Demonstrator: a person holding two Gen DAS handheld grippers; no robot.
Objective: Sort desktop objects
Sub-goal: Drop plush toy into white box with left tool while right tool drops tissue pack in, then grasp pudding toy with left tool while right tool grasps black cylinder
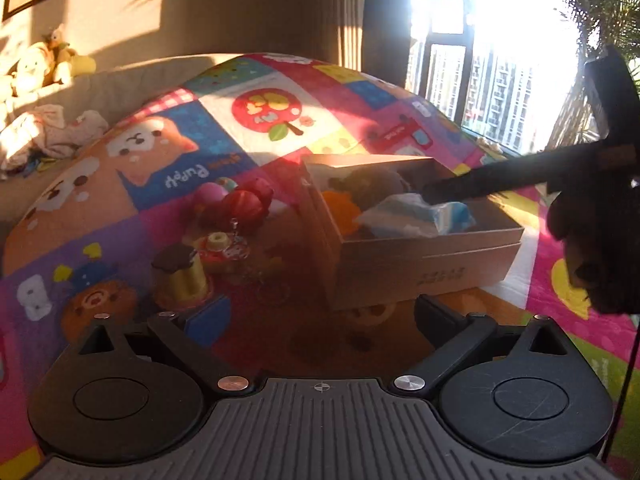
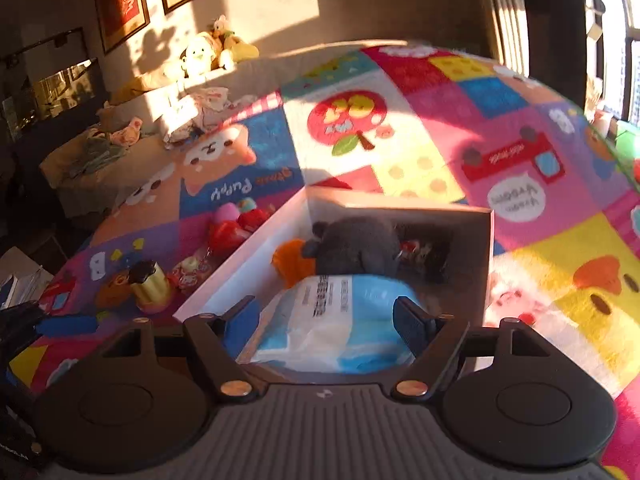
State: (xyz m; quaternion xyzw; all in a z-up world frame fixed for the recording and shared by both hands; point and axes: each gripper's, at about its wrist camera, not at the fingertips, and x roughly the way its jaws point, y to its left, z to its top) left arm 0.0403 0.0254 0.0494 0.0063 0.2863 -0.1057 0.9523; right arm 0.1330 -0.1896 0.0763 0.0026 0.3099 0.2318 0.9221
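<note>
A cardboard box [image 1: 424, 264] [image 2: 240, 256] sits on a colourful play mat. It holds a blue-and-white plastic pack [image 1: 416, 216] [image 2: 344, 320], a grey plush toy [image 2: 360, 248] and an orange item [image 1: 340, 208] [image 2: 292, 264]. My right gripper [image 2: 328, 320] is open, its fingers either side of the pack just above it; it shows as a dark arm [image 1: 500, 180] in the left wrist view. My left gripper [image 1: 316, 320] is open and empty, low over the mat in front of the box. Left of the box lie red round toys [image 1: 244, 204] [image 2: 236, 228], a gold cup with a dark lid [image 1: 180, 276] [image 2: 148, 284] and a small clear trinket [image 1: 220, 248].
The play mat [image 1: 256, 128] [image 2: 440, 120] covers the surface. A sofa with plush toys [image 1: 40, 64] [image 2: 208, 52] and crumpled cloth [image 1: 44, 136] lies behind. A bright window [image 1: 500, 80] and a plant [image 1: 600, 0] are at the right.
</note>
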